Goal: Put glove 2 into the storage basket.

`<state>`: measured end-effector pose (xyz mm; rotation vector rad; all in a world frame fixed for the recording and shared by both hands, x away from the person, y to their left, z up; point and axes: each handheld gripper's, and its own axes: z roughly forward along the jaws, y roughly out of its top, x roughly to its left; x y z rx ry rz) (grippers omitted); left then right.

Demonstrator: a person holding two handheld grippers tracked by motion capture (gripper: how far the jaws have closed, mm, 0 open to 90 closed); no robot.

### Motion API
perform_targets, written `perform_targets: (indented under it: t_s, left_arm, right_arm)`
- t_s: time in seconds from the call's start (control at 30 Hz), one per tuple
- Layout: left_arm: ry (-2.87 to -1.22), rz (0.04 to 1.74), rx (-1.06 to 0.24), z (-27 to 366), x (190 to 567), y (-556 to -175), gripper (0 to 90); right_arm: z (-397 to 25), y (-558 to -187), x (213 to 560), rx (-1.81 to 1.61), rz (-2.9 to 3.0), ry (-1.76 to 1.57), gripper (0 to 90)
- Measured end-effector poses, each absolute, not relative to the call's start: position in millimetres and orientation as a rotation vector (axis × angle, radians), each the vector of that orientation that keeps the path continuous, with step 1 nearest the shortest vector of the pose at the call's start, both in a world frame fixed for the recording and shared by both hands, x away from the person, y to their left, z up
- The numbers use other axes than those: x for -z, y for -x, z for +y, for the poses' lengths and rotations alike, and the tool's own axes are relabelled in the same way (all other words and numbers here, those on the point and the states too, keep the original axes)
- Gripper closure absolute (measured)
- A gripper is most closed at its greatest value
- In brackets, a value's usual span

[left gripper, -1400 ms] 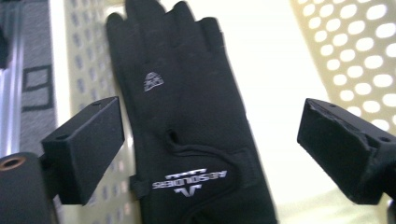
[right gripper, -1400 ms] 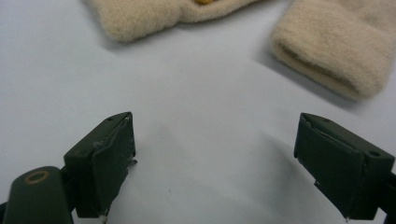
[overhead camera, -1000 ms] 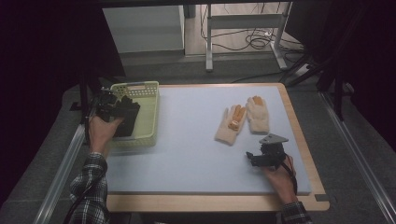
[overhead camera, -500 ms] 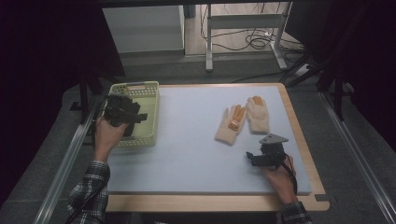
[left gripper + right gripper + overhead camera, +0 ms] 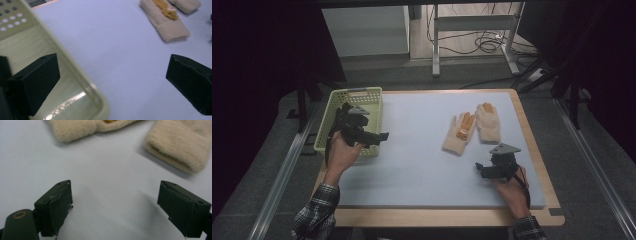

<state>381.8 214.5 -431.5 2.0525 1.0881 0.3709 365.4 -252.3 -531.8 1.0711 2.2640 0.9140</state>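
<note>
A dim room: grey floor (image 5: 592, 165), a metal frame (image 5: 472, 30) and tangled cables (image 5: 487, 45) beyond the table (image 5: 447, 217).

- The left claw (image 5: 379, 136) is held up in the person's left hand (image 5: 343, 150), its jaws spread wide and pointing toward the right side.
- The right claw (image 5: 478, 169) sits low in the right hand (image 5: 511, 186), jaws wide apart with nothing between them.
- Both forearms wear plaid sleeves (image 5: 314, 217).

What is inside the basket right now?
The basket floor that shows looks bare in the left gripper view, where only pale plastic appears. In the high view the left gripper and hand cover its near half, so anything lying there is hidden.
</note>
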Motion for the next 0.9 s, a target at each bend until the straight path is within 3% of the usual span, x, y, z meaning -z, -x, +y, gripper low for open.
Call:
perform_targets:
  t_s: [0.53, 0.9]
  left_arm:
    - [-2.088, 0.911, -0.332, 165.3, 447.5, -351.8, 0.0]
    - [-2.129, 0.866, -0.346, 145.0, 479.6, -330.4, 0.0]
  right_arm:
    - [-252.2, -365.3, 531.8, -0.915, 2.262, -1.067, 12.3]
    - [-252.2, -365.3, 531.9, -0.914, 2.262, -1.066, 12.2]
